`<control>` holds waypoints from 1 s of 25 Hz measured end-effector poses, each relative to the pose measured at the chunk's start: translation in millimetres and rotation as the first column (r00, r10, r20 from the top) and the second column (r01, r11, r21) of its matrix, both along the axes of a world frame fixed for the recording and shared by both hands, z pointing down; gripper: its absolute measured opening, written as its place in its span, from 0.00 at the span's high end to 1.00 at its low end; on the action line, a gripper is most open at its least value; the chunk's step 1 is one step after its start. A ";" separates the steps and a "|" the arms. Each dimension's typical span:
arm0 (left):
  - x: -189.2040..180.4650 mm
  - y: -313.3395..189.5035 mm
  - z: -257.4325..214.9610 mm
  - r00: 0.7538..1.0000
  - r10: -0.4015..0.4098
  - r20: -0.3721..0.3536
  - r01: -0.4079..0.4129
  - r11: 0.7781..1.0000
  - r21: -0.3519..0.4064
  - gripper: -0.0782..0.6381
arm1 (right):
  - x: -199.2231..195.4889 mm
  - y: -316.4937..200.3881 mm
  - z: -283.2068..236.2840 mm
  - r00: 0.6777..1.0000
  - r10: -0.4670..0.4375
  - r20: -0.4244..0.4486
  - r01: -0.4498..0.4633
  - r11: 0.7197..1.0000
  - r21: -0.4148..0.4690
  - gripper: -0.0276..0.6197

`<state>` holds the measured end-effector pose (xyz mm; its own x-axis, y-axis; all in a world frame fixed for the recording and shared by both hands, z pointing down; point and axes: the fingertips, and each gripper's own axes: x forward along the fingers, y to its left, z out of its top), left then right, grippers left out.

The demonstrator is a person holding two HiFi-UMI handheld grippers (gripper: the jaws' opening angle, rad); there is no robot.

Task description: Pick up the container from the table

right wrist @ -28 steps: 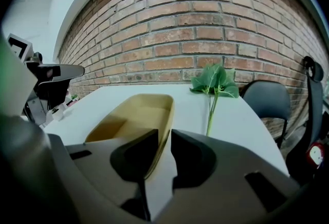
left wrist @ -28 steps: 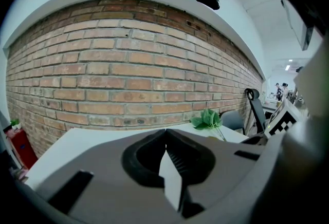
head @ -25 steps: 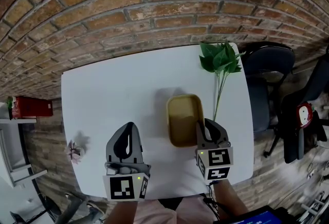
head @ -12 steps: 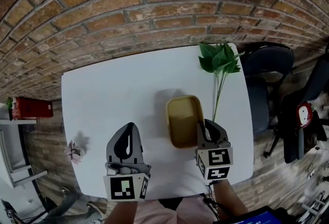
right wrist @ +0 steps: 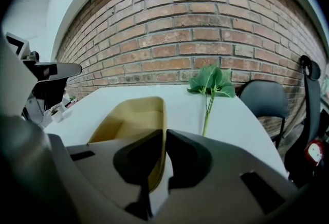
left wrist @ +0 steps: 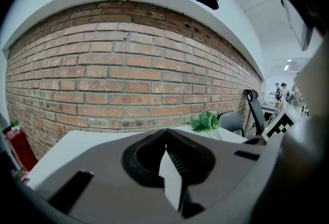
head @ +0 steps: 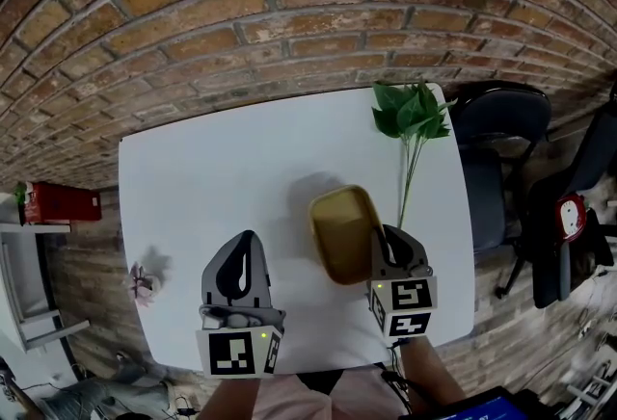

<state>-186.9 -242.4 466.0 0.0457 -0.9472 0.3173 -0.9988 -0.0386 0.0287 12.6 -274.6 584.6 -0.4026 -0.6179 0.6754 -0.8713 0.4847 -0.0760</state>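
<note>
Jaws of the right hand-held gripper (right wrist: 165, 134) are closing, with the right side wall of the container (right wrist: 128, 121) between them. The pads sit on either face of that wall, one inside the container and one outside, pinching it near its near end. In the head view the right hand-held gripper (head: 387, 237) points down and away from the person, its marker cube (head: 400, 304) toward the camera.

The container (head: 341, 229) is a tan, open-topped rectangular tub. It lies right of centre on the white surface (head: 217, 172), long axis running away from the person and skewed a little to the left at the far end. Whether its base is off the surface cannot be told.

The left hand-held gripper (head: 244, 240) is well left of the container and not touching it. In the left gripper view the left hand-held gripper (left wrist: 165, 134) has its jaws pressed together with nothing between them.

A leafy sprig (head: 413, 112) lies just right of the container, stem along the surface's right edge, leaves at the far corner; it also shows in the right gripper view (right wrist: 210, 80). A small pink item (head: 142, 284) sits at the surface's left edge. A brick wall (head: 289, 13) runs behind. A dark chair (head: 501, 124) stands to the right, off the surface.
</note>
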 end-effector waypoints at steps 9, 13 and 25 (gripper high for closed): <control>-1.6 3.7 -9.4 1.000 -0.007 0.005 0.007 1.000 0.017 0.88 | -3.7 -0.9 -12.4 1.000 -0.001 0.015 0.001 1.000 0.029 0.92; -1.2 6.7 -16.1 1.000 -0.010 0.006 0.010 0.999 0.034 0.88 | -5.0 -2.2 -22.3 1.000 -0.003 0.026 0.002 0.998 0.055 0.92; 8.0 21.4 -46.5 1.000 -0.014 0.016 0.013 0.996 0.093 0.88 | -4.8 -0.8 -65.9 0.998 -0.019 0.066 0.009 0.990 0.144 0.92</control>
